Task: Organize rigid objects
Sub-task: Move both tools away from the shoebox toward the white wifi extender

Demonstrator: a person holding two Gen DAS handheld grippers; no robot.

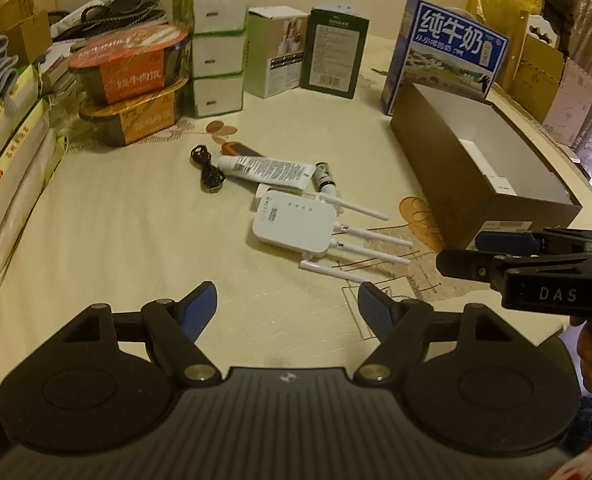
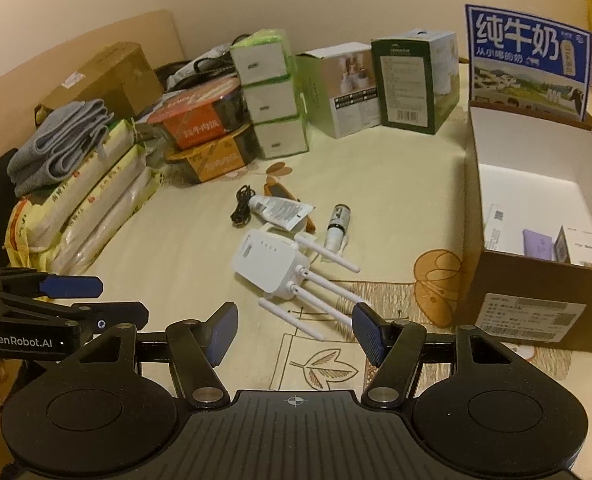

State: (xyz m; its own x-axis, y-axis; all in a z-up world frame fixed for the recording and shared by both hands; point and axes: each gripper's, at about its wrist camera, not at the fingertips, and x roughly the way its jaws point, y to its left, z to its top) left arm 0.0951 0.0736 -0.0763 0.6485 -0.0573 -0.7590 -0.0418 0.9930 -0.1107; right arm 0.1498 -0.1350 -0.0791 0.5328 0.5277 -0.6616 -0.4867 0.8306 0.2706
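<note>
Both tongs hang tilted down over the cream desk (image 1: 116, 220); the left tongs (image 1: 288, 312) are spread with nothing between the blue pads; the right tongs (image 2: 295, 332) are likewise released and empty, side by side with the left; fingers (image 1: 587, 356) of the person's right hand show at the handle. Just ahead lies the white router (image 2: 270, 266), antennas towards the tongs; beyond it a small bottle (image 2: 337, 226), a white tube (image 2: 282, 210) and a coiled black cable (image 2: 242, 206); to the right stands the open brown box (image 2: 535, 300); stacked cartons line the wall.
</note>
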